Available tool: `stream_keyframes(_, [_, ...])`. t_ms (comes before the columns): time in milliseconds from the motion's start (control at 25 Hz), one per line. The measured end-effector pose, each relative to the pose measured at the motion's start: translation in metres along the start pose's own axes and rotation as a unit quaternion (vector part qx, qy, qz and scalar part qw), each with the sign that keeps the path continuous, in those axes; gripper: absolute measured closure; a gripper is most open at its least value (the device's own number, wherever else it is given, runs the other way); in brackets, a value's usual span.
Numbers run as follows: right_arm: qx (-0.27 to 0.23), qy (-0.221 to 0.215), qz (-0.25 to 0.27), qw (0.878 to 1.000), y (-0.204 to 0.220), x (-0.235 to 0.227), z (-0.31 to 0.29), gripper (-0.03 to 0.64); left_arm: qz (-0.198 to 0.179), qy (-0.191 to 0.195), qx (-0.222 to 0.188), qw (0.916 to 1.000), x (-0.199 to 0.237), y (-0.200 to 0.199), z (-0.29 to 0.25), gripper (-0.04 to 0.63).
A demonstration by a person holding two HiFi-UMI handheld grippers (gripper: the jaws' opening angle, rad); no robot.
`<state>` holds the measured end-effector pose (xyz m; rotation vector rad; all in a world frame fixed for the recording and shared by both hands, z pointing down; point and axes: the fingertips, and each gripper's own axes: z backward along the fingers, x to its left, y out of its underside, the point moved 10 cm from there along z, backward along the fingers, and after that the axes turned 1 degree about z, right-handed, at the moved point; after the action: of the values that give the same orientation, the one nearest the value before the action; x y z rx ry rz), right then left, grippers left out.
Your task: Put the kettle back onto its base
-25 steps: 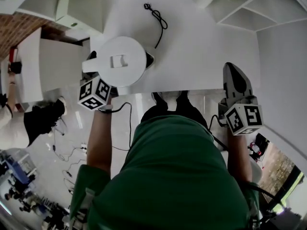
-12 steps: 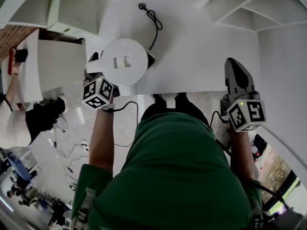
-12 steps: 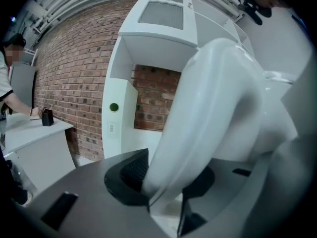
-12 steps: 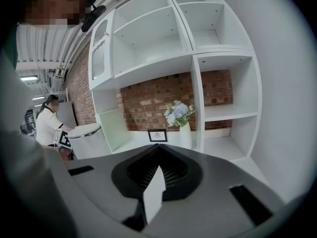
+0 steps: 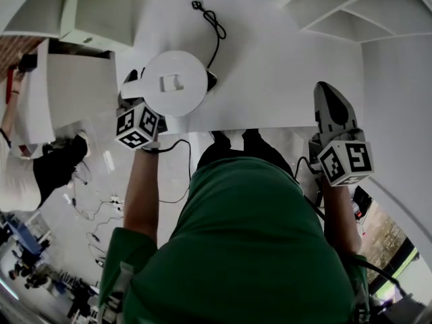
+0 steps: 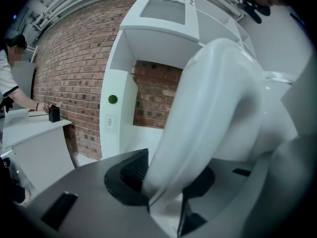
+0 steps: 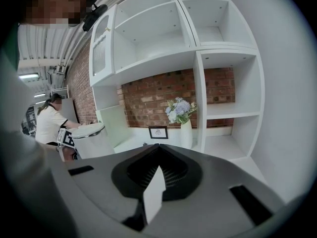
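The white kettle (image 5: pixel 174 83) stands at the table's front left. A dark edge of its base (image 5: pixel 211 81) shows at its right side; I cannot tell whether the kettle sits fully on it. My left gripper (image 5: pixel 132 98) is shut on the kettle's handle (image 6: pixel 208 113), which fills the gap between its jaws in the left gripper view. My right gripper (image 5: pixel 331 106) hovers over the table's front right edge, shut with nothing in it. In the right gripper view the kettle (image 7: pixel 94 139) appears far to the left.
A black power cord (image 5: pixel 214 25) runs from the base toward the back of the white table (image 5: pixel 283 66). A vase of flowers (image 7: pixel 184 128) and a small picture frame (image 7: pixel 158 132) stand at the back. White shelving (image 7: pixel 223 68) rises on the right. A person (image 7: pixel 49 125) stands further off.
My left gripper and the kettle have sunk a little toward the table. My right gripper has shifted slightly over the table's front edge.
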<state>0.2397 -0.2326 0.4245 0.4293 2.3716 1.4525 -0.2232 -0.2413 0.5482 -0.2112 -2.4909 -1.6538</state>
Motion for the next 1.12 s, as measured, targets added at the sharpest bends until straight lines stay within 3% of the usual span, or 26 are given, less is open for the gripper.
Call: stream_keyframes(1120, [0.015,0.002,-0.010,1.000,0.009,0.003,-0.003,0.595,-0.006,0.010,0.021,0.9997,0.003,0.020,-0.016,0.453])
